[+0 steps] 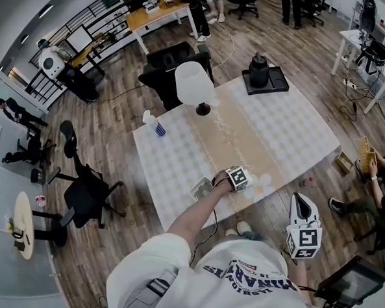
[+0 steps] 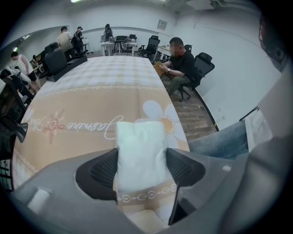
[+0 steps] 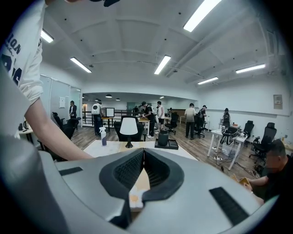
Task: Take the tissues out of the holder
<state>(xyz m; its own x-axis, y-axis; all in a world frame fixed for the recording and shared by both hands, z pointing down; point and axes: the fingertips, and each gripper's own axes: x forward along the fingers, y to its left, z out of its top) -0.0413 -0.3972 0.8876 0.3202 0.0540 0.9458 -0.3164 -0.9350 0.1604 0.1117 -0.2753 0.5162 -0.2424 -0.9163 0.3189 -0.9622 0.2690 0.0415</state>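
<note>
White tissue pack (image 2: 139, 151), pinched in the left claw (image 2: 141, 167), is at the bench (image 2: 91, 87) near edge; right claw (image 3: 143, 157) is pressed together.

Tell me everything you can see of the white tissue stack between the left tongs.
The tissue stack is white, soft and slightly puffy, a rectangular wad with rounded corners and faint creases near its far end. It lies lengthwise between the left tongs, whose black ribbed pads touch its two long sides. Its far end reaches past the pads, over the beige tablecloth and beside a printed daisy. Whether it rests on the cloth cannot be told.
</note>
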